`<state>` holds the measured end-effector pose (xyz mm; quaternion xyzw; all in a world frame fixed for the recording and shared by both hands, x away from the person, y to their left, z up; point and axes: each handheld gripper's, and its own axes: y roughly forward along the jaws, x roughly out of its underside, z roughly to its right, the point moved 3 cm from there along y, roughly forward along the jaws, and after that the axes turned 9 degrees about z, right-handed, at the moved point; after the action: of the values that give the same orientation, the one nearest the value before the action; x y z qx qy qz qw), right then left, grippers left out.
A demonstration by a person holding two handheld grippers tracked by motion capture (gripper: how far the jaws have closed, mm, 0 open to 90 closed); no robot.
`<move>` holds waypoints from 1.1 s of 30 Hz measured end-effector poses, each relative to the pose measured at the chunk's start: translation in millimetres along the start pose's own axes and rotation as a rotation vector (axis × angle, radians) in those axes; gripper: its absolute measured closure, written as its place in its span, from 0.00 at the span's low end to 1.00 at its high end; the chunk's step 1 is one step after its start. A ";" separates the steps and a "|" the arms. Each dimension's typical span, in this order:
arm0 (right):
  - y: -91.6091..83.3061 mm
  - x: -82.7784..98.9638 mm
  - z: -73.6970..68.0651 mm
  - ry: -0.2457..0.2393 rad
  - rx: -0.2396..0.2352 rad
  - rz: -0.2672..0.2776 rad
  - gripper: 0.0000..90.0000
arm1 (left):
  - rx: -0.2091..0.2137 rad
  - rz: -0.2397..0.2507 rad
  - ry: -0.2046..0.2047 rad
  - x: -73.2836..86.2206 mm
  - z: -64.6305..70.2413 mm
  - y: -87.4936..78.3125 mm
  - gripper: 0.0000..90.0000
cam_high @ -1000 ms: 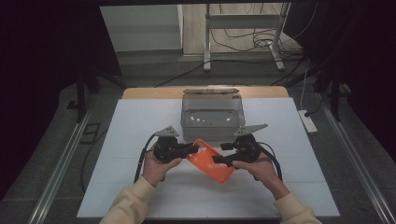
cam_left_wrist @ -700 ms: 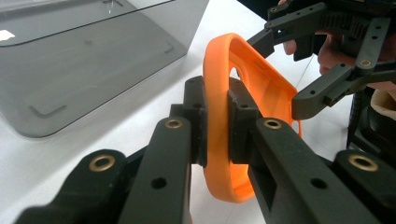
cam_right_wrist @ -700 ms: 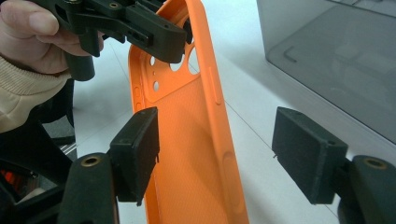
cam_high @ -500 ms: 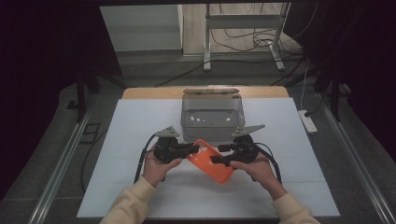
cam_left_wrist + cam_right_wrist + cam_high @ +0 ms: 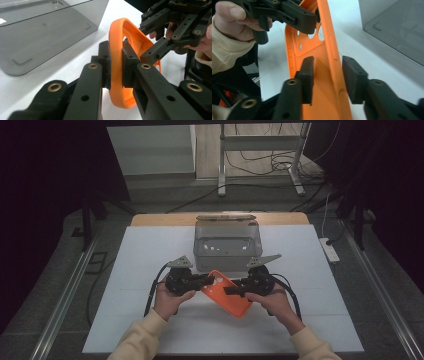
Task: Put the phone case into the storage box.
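right claw (image 5: 328, 80) closing around orange phone case (image 5: 324, 50), pads apart

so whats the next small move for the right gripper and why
Probably finish closing the right gripper on the case. Its jaws have just been closing and straddle the case's edge with gaps at both pads, while the left gripper already clamps the other end.

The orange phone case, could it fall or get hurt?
Maybe. The left hand-held gripper clamps only the edge of the orange rubbery phone case, held above the white table, so it might twist loose. The right hand-held gripper has just been closing around one side wall without pressing yet; it could bend that wall.
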<state>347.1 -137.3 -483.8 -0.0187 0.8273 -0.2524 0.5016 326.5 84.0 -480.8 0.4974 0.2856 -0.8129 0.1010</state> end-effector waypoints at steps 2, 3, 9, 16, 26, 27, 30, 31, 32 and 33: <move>-0.1 0.0 -0.3 -0.001 -0.003 -0.001 0.73 | 0.001 -0.003 0.001 0.2 -0.1 0.1 0.90; -0.2 -0.1 -0.5 0.000 -0.007 -0.003 0.74 | 0.002 -0.004 0.000 0.4 -0.3 0.2 0.90; -3.4 -0.8 0.6 0.028 -0.030 0.005 0.83 | 0.010 -0.004 0.006 1.1 -1.3 0.8 0.90; -6.6 -2.9 -3.5 -0.006 -0.036 0.016 0.88 | 0.014 -0.006 -0.001 1.8 -2.5 1.6 0.82; -7.2 -3.6 -6.7 -0.050 0.009 0.014 0.89 | -0.008 -0.010 0.007 4.7 -2.3 7.6 0.37; -7.2 -3.6 -6.7 -0.050 0.009 0.014 0.89 | -0.008 -0.010 0.007 4.7 -2.3 7.6 0.35; -8.5 -3.9 -6.6 -0.057 0.020 0.014 0.89 | -0.045 -0.001 0.023 5.6 -1.1 6.7 0.28; -8.5 -3.9 -6.7 -0.059 0.021 0.015 0.89 | -0.055 -0.003 0.032 5.9 -0.6 6.4 0.27; -8.7 -3.8 -6.8 -0.062 0.021 0.014 0.89 | -0.055 -0.003 0.032 5.9 -0.6 6.4 0.25; -9.0 -3.9 -6.9 -0.066 0.026 0.013 0.89 | -0.075 -0.005 0.055 6.5 -0.1 6.0 0.23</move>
<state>341.2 -141.3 -474.1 -0.0153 0.8070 -0.2590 0.5305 326.2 80.0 -488.6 0.5149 0.3196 -0.7879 0.1097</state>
